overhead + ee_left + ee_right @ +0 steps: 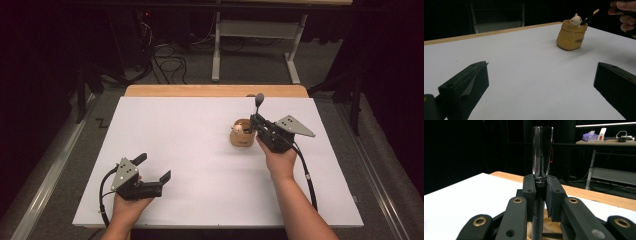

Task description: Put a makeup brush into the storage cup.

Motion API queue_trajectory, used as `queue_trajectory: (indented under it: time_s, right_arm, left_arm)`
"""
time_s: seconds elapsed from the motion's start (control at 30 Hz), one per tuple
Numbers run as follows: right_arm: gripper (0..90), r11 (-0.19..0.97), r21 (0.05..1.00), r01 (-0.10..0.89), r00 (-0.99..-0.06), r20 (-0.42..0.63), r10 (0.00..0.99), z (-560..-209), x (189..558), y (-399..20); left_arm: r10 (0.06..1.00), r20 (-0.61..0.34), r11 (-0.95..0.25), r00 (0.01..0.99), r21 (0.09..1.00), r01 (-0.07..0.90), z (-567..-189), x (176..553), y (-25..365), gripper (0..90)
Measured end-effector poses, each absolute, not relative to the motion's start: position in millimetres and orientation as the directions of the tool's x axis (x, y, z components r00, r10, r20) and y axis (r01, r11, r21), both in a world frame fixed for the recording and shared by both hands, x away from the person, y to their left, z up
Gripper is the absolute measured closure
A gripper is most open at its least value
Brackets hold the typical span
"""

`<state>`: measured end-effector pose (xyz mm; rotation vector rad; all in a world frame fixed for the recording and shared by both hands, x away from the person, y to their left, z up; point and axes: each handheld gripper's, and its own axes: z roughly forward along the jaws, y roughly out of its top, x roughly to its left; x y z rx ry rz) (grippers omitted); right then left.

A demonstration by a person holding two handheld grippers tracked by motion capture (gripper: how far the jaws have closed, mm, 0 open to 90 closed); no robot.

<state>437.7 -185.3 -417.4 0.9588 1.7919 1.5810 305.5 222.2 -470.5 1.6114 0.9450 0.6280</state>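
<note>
Yellow-brown pot (242, 135) right of centre in high view | right gripper (259, 122) clamped on dark brush handle (541, 157) above pot | left gripper (152, 168) lower left, jaws spread, holding nothing

The pen (542, 155) has a shiny chrome-looking metal cap, the sack-shaped pot (571, 36) looks like matt glazed ceramic, the counter (190, 160) is smooth matt white with a wood edge.

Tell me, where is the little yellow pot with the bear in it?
In the high view the yellow pot stands on the white table, right of the middle, just left of the right gripper, which holds a dark pen.
</note>
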Motion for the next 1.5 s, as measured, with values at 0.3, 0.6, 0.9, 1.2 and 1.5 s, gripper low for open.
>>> queue_trajectory:
  time_s: [0.3,0.6,0.9,1.2,1.5]
  right_arm:
    - [80.5,0.062,0.988,0.142,-0.584,0.034,0.811,-413.3,441.8,-182.6]
    - [80.5,0.062,0.987,0.151,-0.577,0.038,0.816,-415.5,446.2,-184.0]
    - [80.5,0.060,0.985,0.163,-0.570,0.045,0.820,-417.9,449.0,-183.2]
    - [80.5,0.084,0.982,0.168,-0.572,0.028,0.819,-422.7,450.8,-180.0]
    - [80.4,0.099,0.980,0.175,-0.569,0.018,0.822,-427.2,451.4,-176.1]
  left_arm:
    - [0.839,-0.078,-0.070,0.539,0.966,0.249,-470.3,305.2,222.5,0.8]
    - [0.838,-0.080,-0.068,0.540,0.966,0.248,-470.2,305.1,222.8,0.8]
    - [0.839,-0.083,-0.066,0.539,0.966,0.251,-470.6,305.1,223.3,0.7]
    - [0.838,-0.084,-0.066,0.539,0.965,0.252,-470.8,305.3,223.8,0.7]
    - [0.838,-0.085,-0.063,0.538,0.966,0.251,-470.8,305.1,224.4,0.8]
